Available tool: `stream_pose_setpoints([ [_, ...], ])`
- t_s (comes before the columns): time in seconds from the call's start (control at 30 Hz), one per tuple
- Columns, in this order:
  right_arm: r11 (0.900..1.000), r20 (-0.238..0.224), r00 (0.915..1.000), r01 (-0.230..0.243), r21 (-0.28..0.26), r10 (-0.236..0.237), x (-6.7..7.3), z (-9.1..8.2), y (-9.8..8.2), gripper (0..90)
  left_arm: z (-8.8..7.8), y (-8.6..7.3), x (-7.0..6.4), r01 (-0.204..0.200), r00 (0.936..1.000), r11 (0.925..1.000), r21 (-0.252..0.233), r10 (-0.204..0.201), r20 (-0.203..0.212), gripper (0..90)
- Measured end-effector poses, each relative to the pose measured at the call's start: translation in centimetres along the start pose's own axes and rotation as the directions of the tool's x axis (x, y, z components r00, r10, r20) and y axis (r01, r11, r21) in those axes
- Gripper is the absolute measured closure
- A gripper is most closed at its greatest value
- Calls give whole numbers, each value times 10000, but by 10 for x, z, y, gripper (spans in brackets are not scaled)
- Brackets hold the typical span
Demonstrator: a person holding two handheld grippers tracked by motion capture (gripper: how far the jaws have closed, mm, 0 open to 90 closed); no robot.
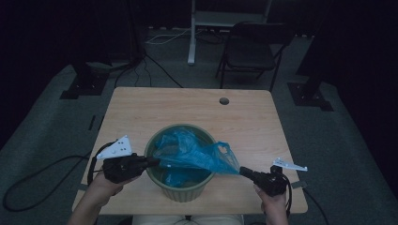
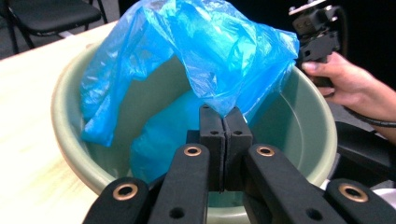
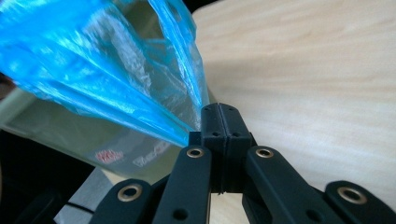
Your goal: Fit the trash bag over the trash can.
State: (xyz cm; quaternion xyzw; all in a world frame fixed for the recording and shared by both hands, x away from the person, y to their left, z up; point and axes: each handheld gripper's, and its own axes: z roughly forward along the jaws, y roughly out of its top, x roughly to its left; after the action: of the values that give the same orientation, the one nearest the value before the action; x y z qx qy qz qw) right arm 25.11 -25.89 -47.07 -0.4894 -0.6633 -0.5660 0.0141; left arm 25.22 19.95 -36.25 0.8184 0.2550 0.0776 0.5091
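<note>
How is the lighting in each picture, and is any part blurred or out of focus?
High view: dim overall, with the room behind the table nearly black. Left gripper view: bright and sharp on the blue bag and green tub. Right gripper view: bright, but the bag is smeared by blur.

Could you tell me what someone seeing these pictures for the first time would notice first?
The bright blue plastic bag stands out, draped over and into the green ribbed bin at the near middle of the wooden table. The left gripper and the right gripper each pinch an edge of it, stretching it across the bin's rim. A dark folding chair stands beyond the table.
</note>
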Motion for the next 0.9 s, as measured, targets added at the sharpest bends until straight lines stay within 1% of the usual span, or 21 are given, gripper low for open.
stream_pose_setpoints([
  [0.1, 9993, -123, 9999, -115, 354, 119, -2, 8, -6, 900, 2, -1, 0, -26, 10000, 10000, 41, 25, 73, 899],
  [0.13, 9991, -165, 9997, -165, 384, 171, -2, 8, -7, 900, 3, -1, 0, -35, 9999, 10000, 13, 35, 120, 899],
  [0.2, 9987, -166, 9996, -228, 454, 236, -3, 8, -6, 858, 3, 0, 0, 27, 9999, 10000, -59, -26, 128, 899],
  [0.27, 9988, 24, 9998, -179, 464, 178, -4, 6, -2, 795, 2, 1, 1, 33, 9999, 9999, -115, -32, 117, 899],
  [0.3, 9992, 71, 9999, -120, 372, 117, -5, 4, 1, 767, 2, 1, 2, 54, 9999, 9999, -125, -53, 87, 899],
  [0.33, 9998, 293, 9995, -91, 159, 86, -4, -1, 7, 745, 2, 1, 3, 64, 10000, 9999, -153, -63, 52, 899],
  [0.37, 10000, 349, 9994, -17, -42, 19, -4, -5, 14, 726, 3, 1, 3, 113, 9999, 9998, -191, -113, 31, 899],
  [0.43, 9993, 318, 9993, 181, -337, -170, 0, -11, 29, 666, 4, 2, 4, 139, 9999, 9997, -224, -138, 62, 899],
  [0.47, 9981, 208, 9990, 400, -477, -390, 4, -14, 41, 647, 4, 3, 4, 180, 9998, 9995, -276, -178, 77, 899],
  [0.5, 9968, 149, 9984, 552, -581, -545, 8, -15, 48, 630, 5, 4, 4, 121, 9999, 9996, -243, -119, 86, 899],
  [0.53, 9929, 216, 9960, 882, -803, -867, 15, -16, 59, 618, 6, 5, 4, 127, 9999, 9995, -282, -125, 51, 899],
  [0.57, 9893, 243, 9941, 1079, -983, -1060, 20, -17, 68, 605, 7, 6, 4, 134, 9998, 9995, -302, -130, 118, 898],
  [0.6, 9861, 102, 9929, 1186, -1166, -1182, 25, -17, 77, 585, 7, 7, 4, 108, 9999, 9995, -311, -104, 131, 898],
  [0.63, 9835, -32, 9918, 1260, -1300, -1275, 29, -17, 83, 585, 8, 7, 3, 99, 9999, 9994, -326, -95, 138, 898],
  [0.67, 9797, -171, 9888, 1444, -1393, -1482, 35, -15, 91, 578, 9, 9, 3, 97, 9998, 9995, -297, -92, 171, 898],
  [0.73, 9742, -670, 9782, 1873, -1262, -1968, 52, -5, 109, 545, 11, 10, 3, 70, 9998, 9996, -268, -65, 204, 898],
  [0.77, 9726, -787, 9748, 1985, -1211, -2088, 57, -1, 113, 541, 12, 11, 3, 36, 9997, 9997, -250, -29, 243, 898],
  [0.8, 9685, -1022, 9667, 2231, -1109, -2345, 67, 8, 120, 535, 13, 12, 2, 4, 9997, 9997, -224, 2, 264, 899],
  [0.83, 9671, -1246, 9612, 2354, -960, -2463, 71, 14, 124, 516, 14, 13, 2, -13, 9997, 9998, -213, 18, 260, 898],
  [0.87, 9662, -1511, 9548, 2481, -701, -2561, 79, 25, 130, 513, 14, 13, 1, -59, 9995, 9998, -193, 64, 301, 898],
  [0.9, 9632, -1602, 9499, 2631, -542, -2685, 84, 35, 134, 492, 15, 14, 1, -77, 9994, 9998, -200, 84, 339, 898],
])
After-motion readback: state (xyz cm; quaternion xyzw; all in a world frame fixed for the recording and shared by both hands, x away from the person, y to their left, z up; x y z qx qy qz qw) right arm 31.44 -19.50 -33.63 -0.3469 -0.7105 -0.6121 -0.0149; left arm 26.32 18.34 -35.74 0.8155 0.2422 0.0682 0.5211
